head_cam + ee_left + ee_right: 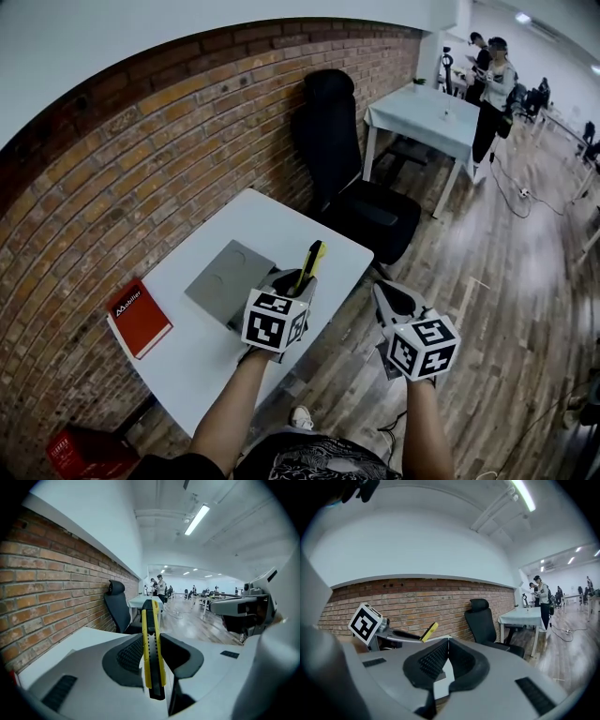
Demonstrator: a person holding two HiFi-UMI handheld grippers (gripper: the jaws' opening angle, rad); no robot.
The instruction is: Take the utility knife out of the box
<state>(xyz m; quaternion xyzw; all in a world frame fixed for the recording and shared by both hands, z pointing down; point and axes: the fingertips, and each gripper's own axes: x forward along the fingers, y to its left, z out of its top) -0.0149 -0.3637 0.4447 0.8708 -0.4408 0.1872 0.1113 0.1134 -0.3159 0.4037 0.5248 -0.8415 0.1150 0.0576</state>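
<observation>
My left gripper (pixel 298 278) is shut on a yellow and black utility knife (pixel 311 262), held above the near edge of the white table (pixel 281 230). In the left gripper view the knife (pixel 152 648) stands upright between the two dark pads of the left gripper (pixel 152 641), its tip pointing away. A flat grey box (pixel 225 277) lies on the table just left of that gripper. My right gripper (pixel 382 292) hovers off the table's right side, over the wooden floor. Its jaws meet with nothing between them in the right gripper view (pixel 448 642), where the knife (pixel 429 631) shows at left.
A red book (pixel 139 319) lies at the table's left end beside the brick wall (pixel 112 178). A black office chair (pixel 361 202) stands behind the table, and a second white table (pixel 422 112) beyond it. A red crate (pixel 80 452) sits on the floor. People stand far off.
</observation>
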